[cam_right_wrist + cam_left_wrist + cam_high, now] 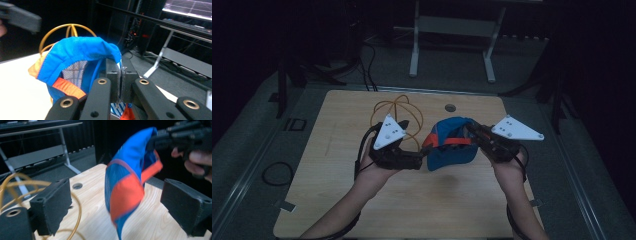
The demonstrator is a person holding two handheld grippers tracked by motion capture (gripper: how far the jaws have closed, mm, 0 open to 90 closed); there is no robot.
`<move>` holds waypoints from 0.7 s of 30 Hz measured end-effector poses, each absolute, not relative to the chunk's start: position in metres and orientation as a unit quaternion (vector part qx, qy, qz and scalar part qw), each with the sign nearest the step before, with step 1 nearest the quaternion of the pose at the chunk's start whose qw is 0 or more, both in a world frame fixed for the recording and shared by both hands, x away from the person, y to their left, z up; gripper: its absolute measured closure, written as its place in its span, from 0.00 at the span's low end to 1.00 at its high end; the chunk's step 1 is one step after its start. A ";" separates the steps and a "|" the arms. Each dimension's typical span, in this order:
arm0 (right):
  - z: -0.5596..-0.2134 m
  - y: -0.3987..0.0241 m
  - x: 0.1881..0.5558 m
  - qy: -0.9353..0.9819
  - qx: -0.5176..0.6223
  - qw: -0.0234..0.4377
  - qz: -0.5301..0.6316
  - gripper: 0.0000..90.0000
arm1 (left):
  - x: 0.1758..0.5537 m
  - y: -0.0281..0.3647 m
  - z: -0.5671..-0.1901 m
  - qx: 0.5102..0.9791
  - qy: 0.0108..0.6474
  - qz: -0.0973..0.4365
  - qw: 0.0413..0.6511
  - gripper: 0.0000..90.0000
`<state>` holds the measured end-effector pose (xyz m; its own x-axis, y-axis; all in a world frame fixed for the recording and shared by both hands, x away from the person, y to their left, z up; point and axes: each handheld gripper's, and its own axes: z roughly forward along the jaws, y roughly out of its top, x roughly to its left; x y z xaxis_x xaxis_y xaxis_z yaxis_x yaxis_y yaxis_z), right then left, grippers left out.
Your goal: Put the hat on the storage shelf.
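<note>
Dark room, wooden worktop point(362, 210) lit just enough to work. My right claw point(121, 82) is clamped tight on the rim fabric of the blue-and-orange cap point(451, 145), holding it up off the worktop between both hands. Left claw point(113, 205) has jaws wide apart w/ the cap's orange brim hanging in the gap, pads not touching it. Yellow wire dome frame point(398, 116) sits just behind the left hand. Risks as I see them: the right pinch is only on a thin fold of cloth, so a tug could slip it & drop the cap; the cap's swinging, so the left claw could close on mesh, not brim; the left claw may also snag the frame.
</note>
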<state>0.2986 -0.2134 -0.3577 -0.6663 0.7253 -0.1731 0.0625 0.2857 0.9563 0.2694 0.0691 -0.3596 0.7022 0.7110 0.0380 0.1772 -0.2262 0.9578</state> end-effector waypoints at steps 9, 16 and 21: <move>-0.358 -0.207 0.290 0.743 0.252 0.304 0.541 0.97 | 0.286 0.037 -0.360 0.766 0.270 0.237 0.533 0.22; -0.357 -0.200 0.286 0.746 0.244 0.301 0.541 0.97 | 0.292 0.019 -0.366 0.782 0.262 0.219 0.521 0.35; -0.358 -0.196 0.283 0.748 0.238 0.300 0.542 0.97 | 0.296 0.012 -0.369 0.789 0.272 0.233 0.500 0.50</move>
<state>0.2828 -0.1965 -0.3582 -0.7073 0.6807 -0.1905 0.0304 0.2986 0.9539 0.2958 0.0119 -0.3693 0.7444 0.6609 0.0956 0.1962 -0.3534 0.9146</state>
